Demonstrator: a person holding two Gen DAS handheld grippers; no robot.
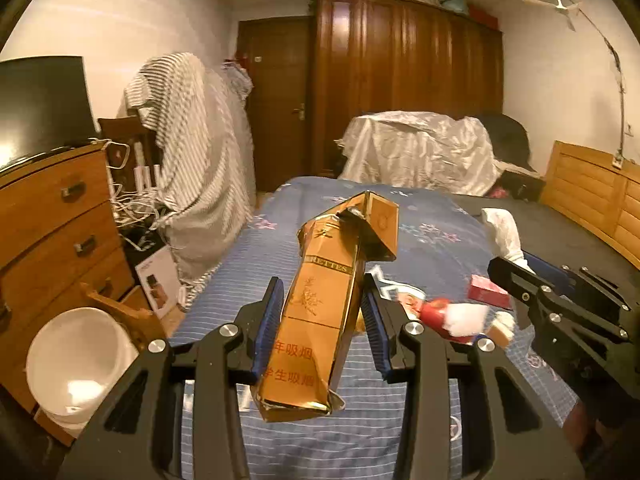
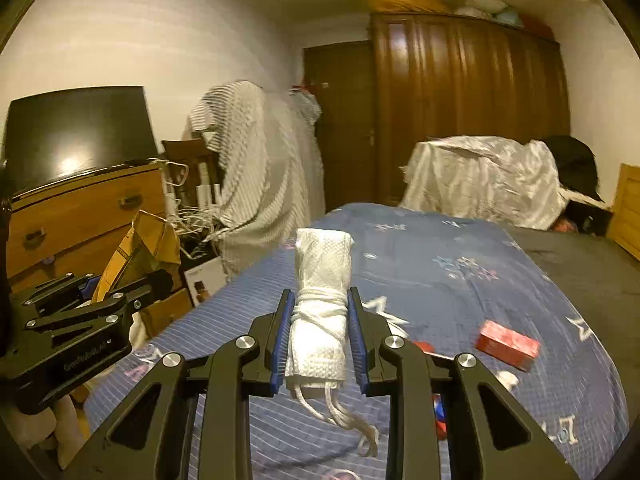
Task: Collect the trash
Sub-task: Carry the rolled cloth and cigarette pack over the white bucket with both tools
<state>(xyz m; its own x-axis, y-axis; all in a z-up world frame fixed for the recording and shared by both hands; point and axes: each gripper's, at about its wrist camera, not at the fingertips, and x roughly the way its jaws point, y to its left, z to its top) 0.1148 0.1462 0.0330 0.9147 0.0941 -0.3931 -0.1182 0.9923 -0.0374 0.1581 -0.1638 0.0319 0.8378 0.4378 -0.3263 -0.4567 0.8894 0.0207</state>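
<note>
My left gripper is shut on a torn gold cigarette carton and holds it upright above the blue bed sheet. The carton also shows in the right wrist view. My right gripper is shut on a white rolled cloth tied with cord, held above the bed; the roll also shows in the left wrist view. A red box lies on the sheet to the right. A red and white wrapper lies beside it.
A white bin stands on the floor at the left, by a wooden dresser with a dark monitor. A covered chair, a wardrobe and a sheet-covered heap stand beyond the bed.
</note>
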